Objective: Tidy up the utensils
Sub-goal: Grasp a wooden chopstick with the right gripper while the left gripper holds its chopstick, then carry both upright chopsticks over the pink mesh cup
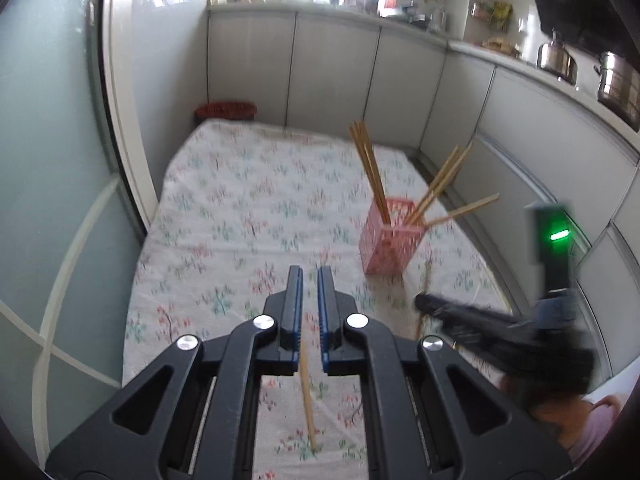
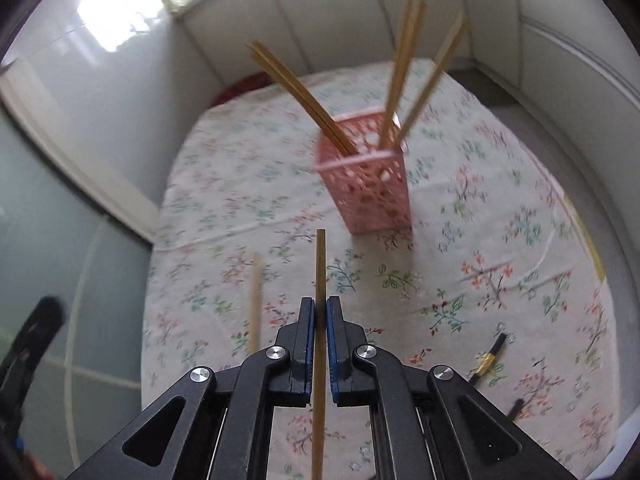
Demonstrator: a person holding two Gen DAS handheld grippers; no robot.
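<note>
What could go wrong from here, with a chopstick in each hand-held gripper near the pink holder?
1. The right hand-held gripper pinches its chopstick mid-length between narrow pads; it could pivot or slip.
2. The pink holder looks light, with chopsticks leaning outward; a bump on insertion might tip it.
3. The left hand-held gripper holds its chopstick hanging below the pads, so aiming it looks awkward.

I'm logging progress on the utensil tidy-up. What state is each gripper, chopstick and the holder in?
right gripper: shut on a wooden chopstick.
left gripper: shut, a second wooden chopstick hanging below its jaws.
pink basket: upright on the floral cloth.
stored chopsticks: standing tilted in the basket.
black chopsticks: lying loose on the cloth.
</note>
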